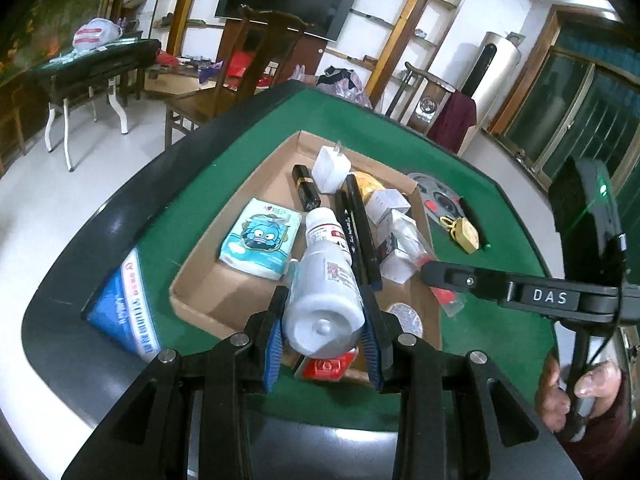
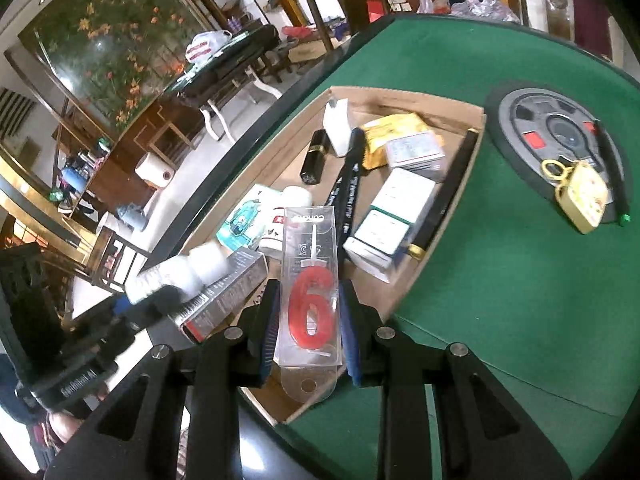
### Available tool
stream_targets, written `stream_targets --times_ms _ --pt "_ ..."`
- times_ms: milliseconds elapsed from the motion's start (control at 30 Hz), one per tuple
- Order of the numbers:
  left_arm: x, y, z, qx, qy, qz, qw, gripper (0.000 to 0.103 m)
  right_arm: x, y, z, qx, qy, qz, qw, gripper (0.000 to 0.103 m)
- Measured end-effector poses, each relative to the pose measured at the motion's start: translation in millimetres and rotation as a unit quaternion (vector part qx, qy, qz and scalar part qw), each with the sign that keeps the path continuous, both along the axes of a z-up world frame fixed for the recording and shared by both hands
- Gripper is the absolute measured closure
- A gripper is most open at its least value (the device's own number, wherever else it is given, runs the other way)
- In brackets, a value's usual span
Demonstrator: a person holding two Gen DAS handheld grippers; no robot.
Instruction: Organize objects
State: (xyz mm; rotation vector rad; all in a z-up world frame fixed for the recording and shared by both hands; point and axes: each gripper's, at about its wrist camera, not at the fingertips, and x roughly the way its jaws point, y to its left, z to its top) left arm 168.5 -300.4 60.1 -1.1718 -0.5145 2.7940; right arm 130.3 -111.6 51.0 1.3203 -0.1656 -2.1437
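Observation:
A shallow cardboard tray [image 1: 224, 280] [image 2: 440, 98] lies on the green table [image 1: 500, 320] [image 2: 520, 280]. My left gripper [image 1: 325, 336] is shut on a white plastic bottle [image 1: 326, 280], held over the tray's near part. My right gripper [image 2: 308, 330] is shut on a clear pack with a red "6" candle [image 2: 310, 280], also over the tray; it shows at the right in the left wrist view [image 1: 444, 292]. The tray holds a tissue pack [image 1: 260, 236], a black lipstick [image 1: 306, 192], black pens [image 1: 360, 232], a white charger [image 1: 330, 168], a yellow packet [image 2: 396, 136] and small white boxes [image 2: 396, 208].
A gold padlock [image 1: 466, 234] [image 2: 582, 192] and a green-tipped pen [image 2: 612, 172] lie on a grey disc [image 2: 560, 128] in the table's middle. A blue packet [image 1: 124, 304] lies at the table's left rim. Wooden chairs [image 1: 240, 72] and a folding table [image 1: 88, 68] stand beyond.

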Motion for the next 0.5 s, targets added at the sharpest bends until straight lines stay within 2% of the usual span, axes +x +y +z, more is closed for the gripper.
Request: stream_targets --times_ms 233,433,500 --pt "-26.9 13.5 -13.6 -0.028 -0.010 -0.002 0.9996 0.074 -8.9 -5.5 -4.9 0.016 -0.001 -0.004 1.000 0.077" --pt "-54.1 7.3 -27.9 -0.039 -0.027 0.014 0.9988 0.074 -17.4 -6.0 -10.7 0.026 -0.008 -0.009 1.000 0.077" --pt "-63.3 3.1 -33.8 -0.028 -0.036 0.015 0.9988 0.074 -20.5 -6.1 -12.6 0.027 -0.011 -0.011 1.000 0.077"
